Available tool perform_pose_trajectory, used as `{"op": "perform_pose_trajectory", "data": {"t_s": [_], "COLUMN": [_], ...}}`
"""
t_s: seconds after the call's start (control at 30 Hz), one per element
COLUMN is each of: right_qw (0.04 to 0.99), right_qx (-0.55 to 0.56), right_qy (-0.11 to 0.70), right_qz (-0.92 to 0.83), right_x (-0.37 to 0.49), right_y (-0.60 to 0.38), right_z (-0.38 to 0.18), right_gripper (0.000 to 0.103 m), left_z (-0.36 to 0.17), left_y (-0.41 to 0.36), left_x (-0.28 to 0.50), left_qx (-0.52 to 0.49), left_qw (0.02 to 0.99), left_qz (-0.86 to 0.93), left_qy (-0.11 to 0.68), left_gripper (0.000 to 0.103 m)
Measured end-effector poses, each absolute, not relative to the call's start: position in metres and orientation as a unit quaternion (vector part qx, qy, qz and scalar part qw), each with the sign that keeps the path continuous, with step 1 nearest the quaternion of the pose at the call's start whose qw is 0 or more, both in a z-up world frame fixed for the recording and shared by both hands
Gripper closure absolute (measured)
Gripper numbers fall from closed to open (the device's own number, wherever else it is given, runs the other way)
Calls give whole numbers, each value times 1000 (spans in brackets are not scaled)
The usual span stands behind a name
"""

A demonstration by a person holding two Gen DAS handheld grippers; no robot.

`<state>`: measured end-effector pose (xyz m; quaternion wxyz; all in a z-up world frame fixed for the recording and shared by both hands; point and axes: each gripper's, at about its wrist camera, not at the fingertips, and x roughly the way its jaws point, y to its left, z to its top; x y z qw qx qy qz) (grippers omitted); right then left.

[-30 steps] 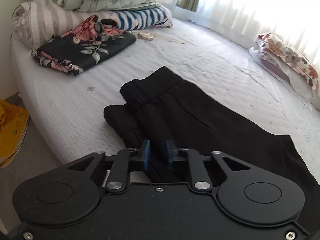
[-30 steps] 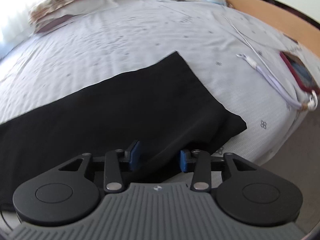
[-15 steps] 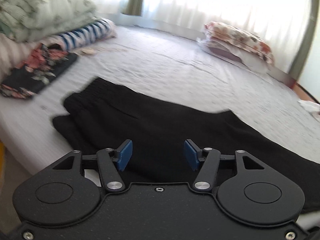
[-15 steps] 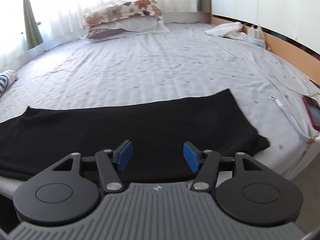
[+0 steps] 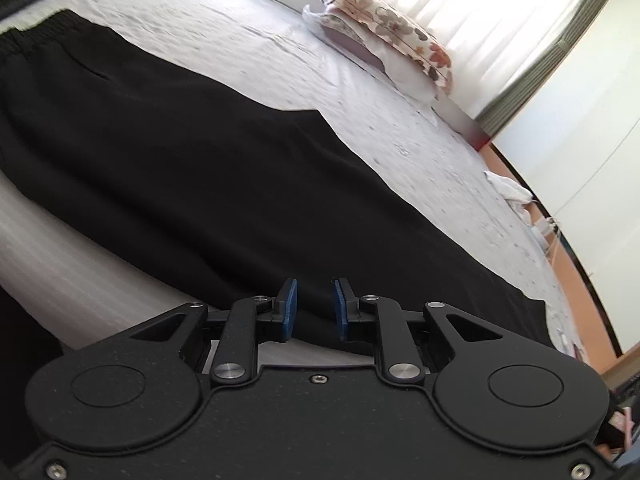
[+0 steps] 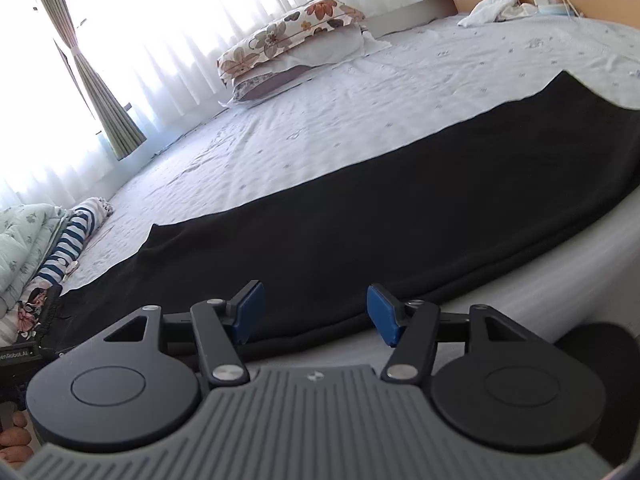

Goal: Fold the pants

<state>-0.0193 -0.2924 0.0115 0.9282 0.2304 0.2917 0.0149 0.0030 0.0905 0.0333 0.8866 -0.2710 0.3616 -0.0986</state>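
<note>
Black pants (image 5: 200, 160) lie flat along the near edge of the bed, waistband at the far left in the left wrist view. My left gripper (image 5: 314, 308) hovers at the pants' near edge. Its jaws are closing, a narrow gap remains, and the fabric edge lies between the blue pads without being pinched. The same pants (image 6: 400, 200) stretch across the right wrist view. There my right gripper (image 6: 316, 312) stands wide open just above the near hem, with nothing pressed between its pads.
The bed (image 6: 360, 92) has a pale patterned sheet. A floral pillow (image 6: 288, 36) lies by the curtained window. Folded bedding and striped cloth (image 6: 24, 248) pile up at the left. A white cloth (image 6: 492, 4) sits near the headboard. A hand (image 6: 12, 440) shows at the lower left.
The left view swung right along the pants, away from the waistband; its jaws opened wide, then narrowed. The right view swung left off the leg end; its jaws widened.
</note>
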Motion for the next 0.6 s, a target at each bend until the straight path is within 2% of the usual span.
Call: {"op": "perform_pose_trajectory", "data": {"t_s": [0.1,0.17,0.27,0.43,0.6], "right_qw": [929,932,935,936,942], "right_qx": [224,216,207,196,179], "right_qy": [295,292,287,293,285], "right_qz": [15,12,8,3,0], "right_x": [-17,-17,-17,-18,-22], "right_y": [-285,-282,-279,-272,-264], "right_z": [8,8,8,2,1], "right_gripper": [31,31,31,31,31], "left_z": [25,18,10,-3,-7], "left_y": [93,96,103,112,118], "left_x": [9,12,8,7,-2], "left_qx": [-287,-307,-342,-385,-401], "left_qw": [879,872,869,863,875], "left_qz": [-86,-70,-53,-28,39], "left_qy": [372,375,355,326,269], "left_gripper": [82,69,60,56,43]}}
